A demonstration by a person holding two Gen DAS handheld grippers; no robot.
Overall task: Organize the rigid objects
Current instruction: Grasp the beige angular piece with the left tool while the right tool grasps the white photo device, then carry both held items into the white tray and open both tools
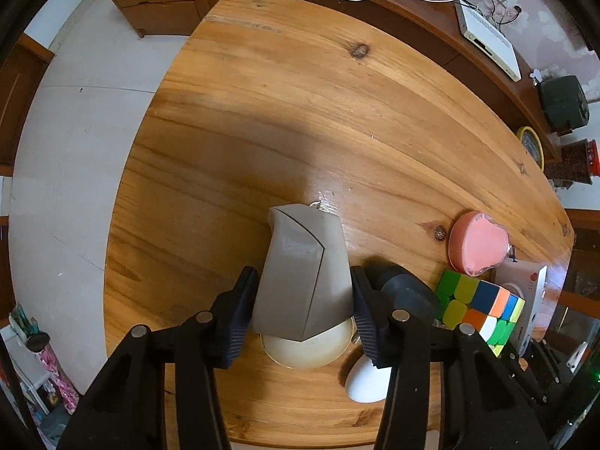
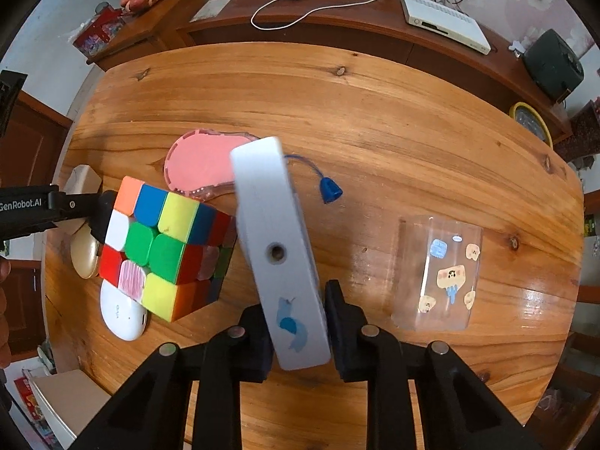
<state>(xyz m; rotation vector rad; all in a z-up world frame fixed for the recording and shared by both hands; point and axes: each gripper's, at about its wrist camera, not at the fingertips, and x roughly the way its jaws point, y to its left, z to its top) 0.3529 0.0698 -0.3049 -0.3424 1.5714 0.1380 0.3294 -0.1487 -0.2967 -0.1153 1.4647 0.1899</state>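
Note:
My left gripper [image 1: 302, 292] points down at the wooden table [image 1: 300, 93], shut on a grey-beige angular box [image 1: 300, 262] with its pads pressing both sides. Under the box lies a cream round case [image 1: 307, 348], beside a white oval case [image 1: 365, 382] and a black object [image 1: 405, 288]. My right gripper [image 2: 296, 318] is shut on a white slab [image 2: 277, 232] that has a blue drawing and a tethered blue cap [image 2: 330, 189]. A colour cube [image 2: 165, 247] stands just left of the slab, and a pink case [image 2: 200, 167] lies behind it.
A clear sticker-covered box [image 2: 437, 273] lies on the table to the right of the slab. Behind the table, a sideboard [image 2: 337, 26] carries a white router [image 2: 446, 24], cables, a black speaker [image 2: 555, 63] and a yellow clock [image 2: 532, 122]. The table's left edge drops to a pale floor [image 1: 75, 150].

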